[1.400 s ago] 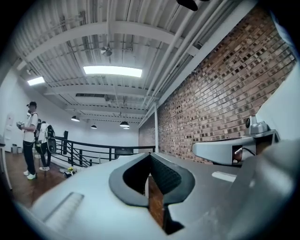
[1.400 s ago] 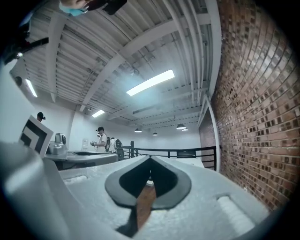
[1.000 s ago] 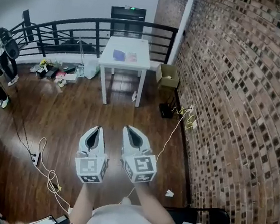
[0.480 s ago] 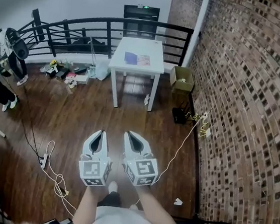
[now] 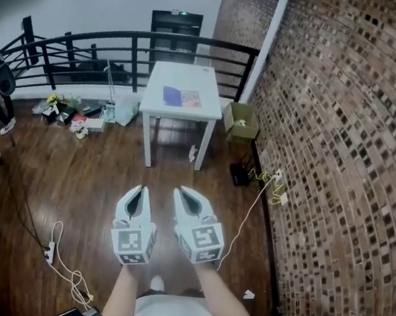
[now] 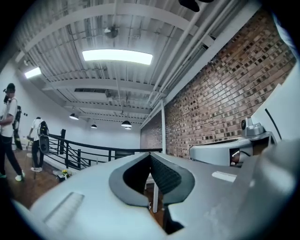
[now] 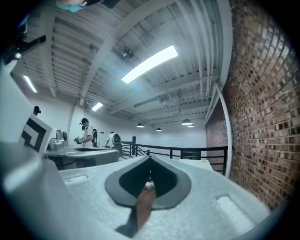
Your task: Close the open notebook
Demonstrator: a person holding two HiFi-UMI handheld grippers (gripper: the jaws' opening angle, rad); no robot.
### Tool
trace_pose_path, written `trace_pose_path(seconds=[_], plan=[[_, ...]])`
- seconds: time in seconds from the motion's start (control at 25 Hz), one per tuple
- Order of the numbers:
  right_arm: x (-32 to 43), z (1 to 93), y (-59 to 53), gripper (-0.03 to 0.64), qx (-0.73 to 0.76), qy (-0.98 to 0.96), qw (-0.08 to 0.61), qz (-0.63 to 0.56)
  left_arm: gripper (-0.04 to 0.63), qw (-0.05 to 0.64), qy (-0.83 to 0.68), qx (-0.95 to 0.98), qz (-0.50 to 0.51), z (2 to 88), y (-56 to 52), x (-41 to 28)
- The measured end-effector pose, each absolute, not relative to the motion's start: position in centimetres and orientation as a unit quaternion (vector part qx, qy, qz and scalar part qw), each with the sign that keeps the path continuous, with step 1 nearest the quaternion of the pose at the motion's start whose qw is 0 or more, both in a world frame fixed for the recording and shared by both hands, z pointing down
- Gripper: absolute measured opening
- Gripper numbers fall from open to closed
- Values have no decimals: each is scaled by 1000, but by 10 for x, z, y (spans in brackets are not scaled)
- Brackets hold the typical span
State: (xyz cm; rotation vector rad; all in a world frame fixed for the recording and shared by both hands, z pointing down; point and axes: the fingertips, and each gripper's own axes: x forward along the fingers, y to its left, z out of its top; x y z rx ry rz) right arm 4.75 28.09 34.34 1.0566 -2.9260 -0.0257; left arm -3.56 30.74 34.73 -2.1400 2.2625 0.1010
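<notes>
The open notebook (image 5: 181, 97) lies on a small white table (image 5: 155, 102) at the far end of the floor, with a blue page on the left and a pale pinkish page on the right. My left gripper (image 5: 141, 190) and right gripper (image 5: 180, 190) hang side by side well short of the table, over the wooden floor, and point level toward it. Both are shut with nothing between their jaws, as the left gripper view (image 6: 150, 153) and the right gripper view (image 7: 150, 157) each show. The notebook does not show in either gripper view.
A brick wall (image 5: 344, 136) runs along the right. A black railing (image 5: 90, 40) stands behind the table. A cardboard box (image 5: 238, 120) sits right of the table, clutter (image 5: 74, 113) left of it. Cables (image 5: 250, 203) and a power strip (image 5: 48, 251) lie on the floor.
The table and notebook have drawn nearer and sit lower in the head view. Both grippers stay shut, side by side, carried along toward the table.
</notes>
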Motion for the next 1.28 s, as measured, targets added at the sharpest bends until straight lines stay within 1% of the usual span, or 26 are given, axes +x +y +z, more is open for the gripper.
trace_pose_path(seconds=[0.2, 0.4, 0.64, 0.8, 0.88, 1.04, 1.2, 1.28], plan=[[47, 370, 242, -12, 405, -913, 43, 5, 15, -16, 707, -706, 31, 374, 275, -47], [40, 380, 195, -12, 410, -911, 40, 26, 15, -29, 697, -716, 21, 388, 230, -51], [15, 383, 111, -12, 372, -928, 24, 27, 17, -10, 716, -698, 4, 386, 143, -71], [3, 353, 39, -12, 344, -939, -4, 9, 15, 44, 731, -681, 2, 352, 75, -72], [3, 337, 8, -12, 336, -942, -18, -3, 17, 56, 735, -675, 9, 339, 47, -71], [4, 334, -35, -12, 329, -944, -25, -5, 15, 52, 740, -671, 11, 344, 7, -71], [-1, 363, -68, -12, 322, -946, -2, 33, 15, 26, 740, -672, 1, 360, -26, -74], [-7, 369, -86, -12, 323, -946, 0, 38, 15, 26, 736, -677, 2, 360, -44, -80]])
